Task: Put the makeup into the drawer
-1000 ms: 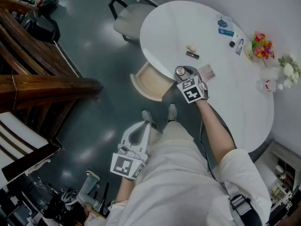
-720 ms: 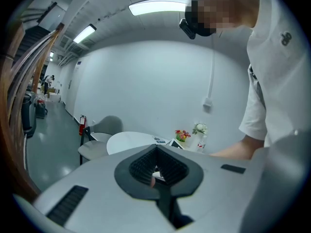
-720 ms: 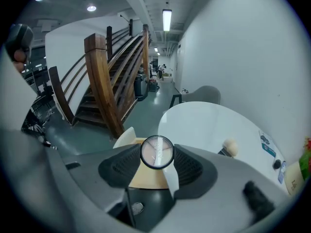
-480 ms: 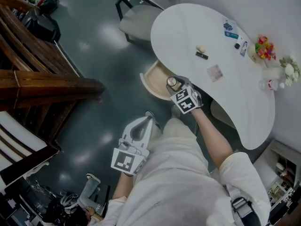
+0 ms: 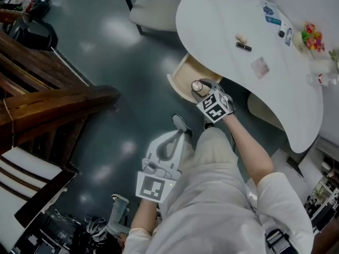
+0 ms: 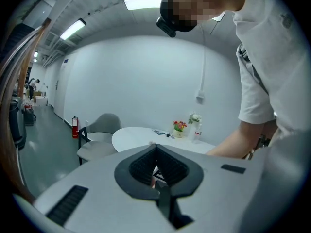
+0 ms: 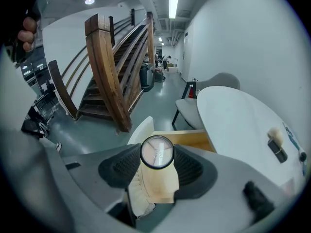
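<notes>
Right gripper view: right gripper jaws half apart, clamped on round compact, centre frame, over drawer. Left gripper jaws together, empty.

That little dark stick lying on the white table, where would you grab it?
Probably across the middle of the dark stick, coming straight down from above. It lies flat on the white table, long and narrow, so jaws can close on its long sides. The pale lump sits close beside it, leaving little room there.
</notes>
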